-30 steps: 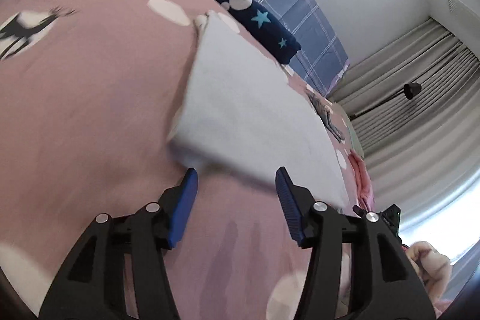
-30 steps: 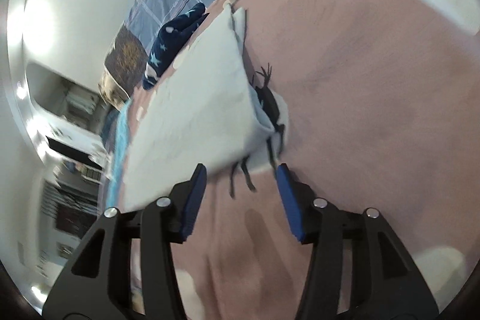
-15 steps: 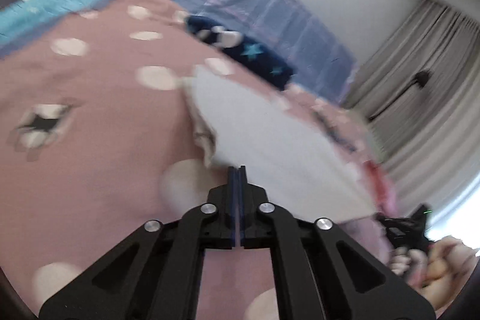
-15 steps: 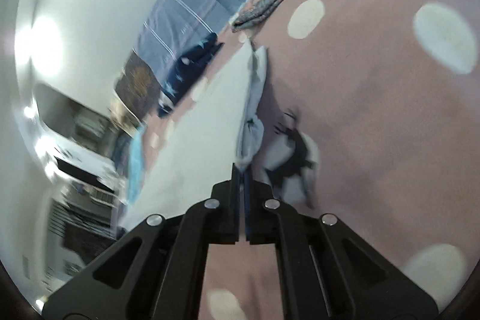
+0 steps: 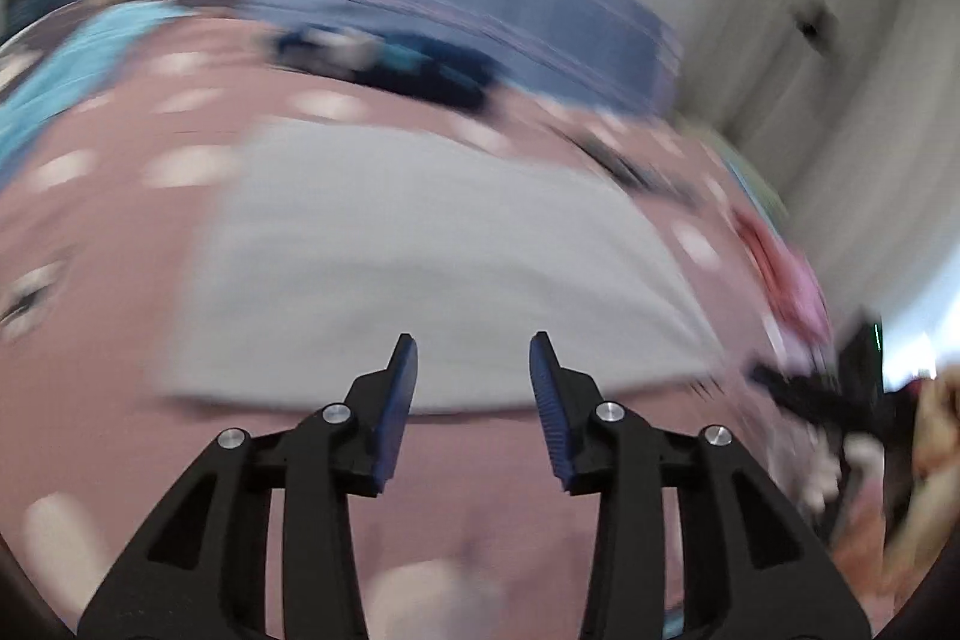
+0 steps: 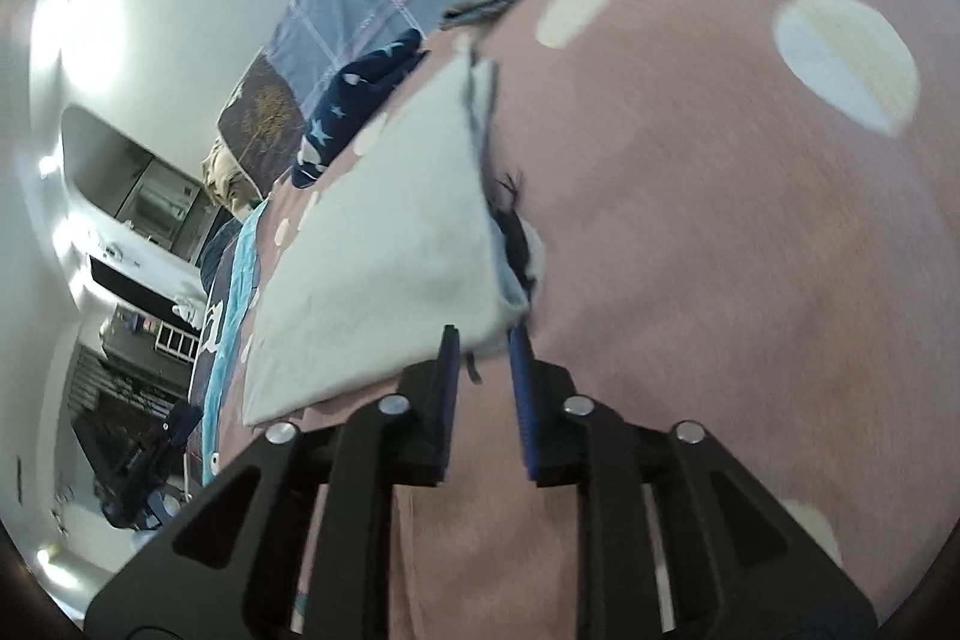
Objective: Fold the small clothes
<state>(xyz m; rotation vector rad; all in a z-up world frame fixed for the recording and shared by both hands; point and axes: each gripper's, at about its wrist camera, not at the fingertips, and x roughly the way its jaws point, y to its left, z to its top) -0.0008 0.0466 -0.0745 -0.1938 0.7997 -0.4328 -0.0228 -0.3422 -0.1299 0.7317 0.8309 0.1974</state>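
Half a second ago the left claw (image 5: 474, 358) was clenched at the near edge of the pale grey garment (image 5: 420, 268); now its jaws are opening, nothing lies between them, and the whole left wrist view is smeared by motion. A second ago the same claw stood wide in front of that edge, so it has pinched and let go within the second. The garment lies flat on the pink spotted bedspread (image 5: 108, 244), its near hem just beyond the fingertips. At the right edge of this view the other claw and a hand (image 5: 936, 418) show only as blur.

In the right wrist view the right claw (image 6: 486, 334) has likewise gone from clenched to parting: its jaws are opening, with the near corner of the garment (image 6: 396, 256) still sitting between the blue pads. I cannot tell for sure whether the pads still press on it; it looks released. A navy star-print piece (image 6: 354, 112) lies further up the bed.

My reading: one fold has just been laid down and both claws are releasing, so the next fold or a smoothing pass follows.
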